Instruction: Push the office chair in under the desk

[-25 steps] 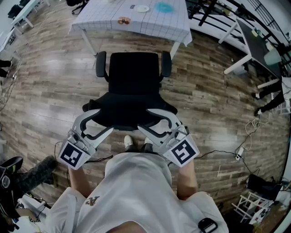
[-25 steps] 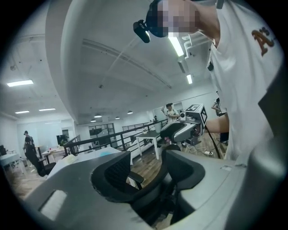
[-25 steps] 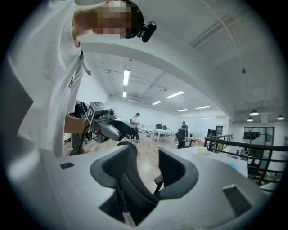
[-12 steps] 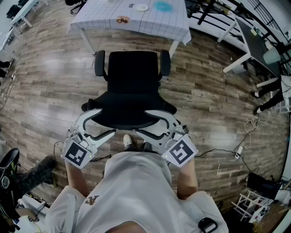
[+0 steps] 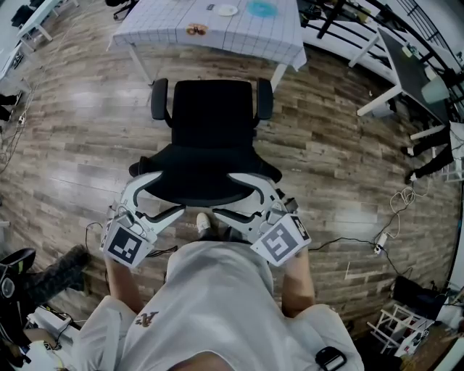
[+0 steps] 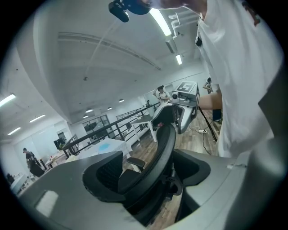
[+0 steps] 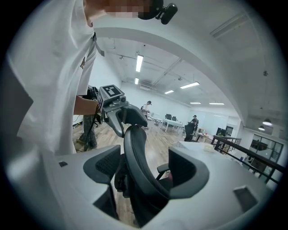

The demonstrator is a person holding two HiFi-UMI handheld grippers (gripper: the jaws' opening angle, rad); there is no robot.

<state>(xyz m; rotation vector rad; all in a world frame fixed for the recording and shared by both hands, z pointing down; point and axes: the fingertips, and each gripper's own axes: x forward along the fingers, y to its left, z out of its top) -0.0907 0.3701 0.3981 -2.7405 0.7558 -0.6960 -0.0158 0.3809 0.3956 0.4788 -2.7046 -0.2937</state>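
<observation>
The black office chair stands on the wood floor, its seat facing the desk with the white checked cloth at the top of the head view. Its backrest is nearest me. My left gripper straddles the backrest's left edge and my right gripper the right edge. Both sets of jaws have just been opening. In the left gripper view the backrest runs between the pads of the left gripper with gaps beside it. The right gripper shows the backrest the same way.
On the desk lie a white plate, a blue item and a small brown thing. Another white desk stands at the right. A power strip with cables lies on the floor right. My shoes are behind the chair.
Both grippers' jaws have spread wider off the backrest edges, and both hands have sunk a little. The chair stays in about the same place.
</observation>
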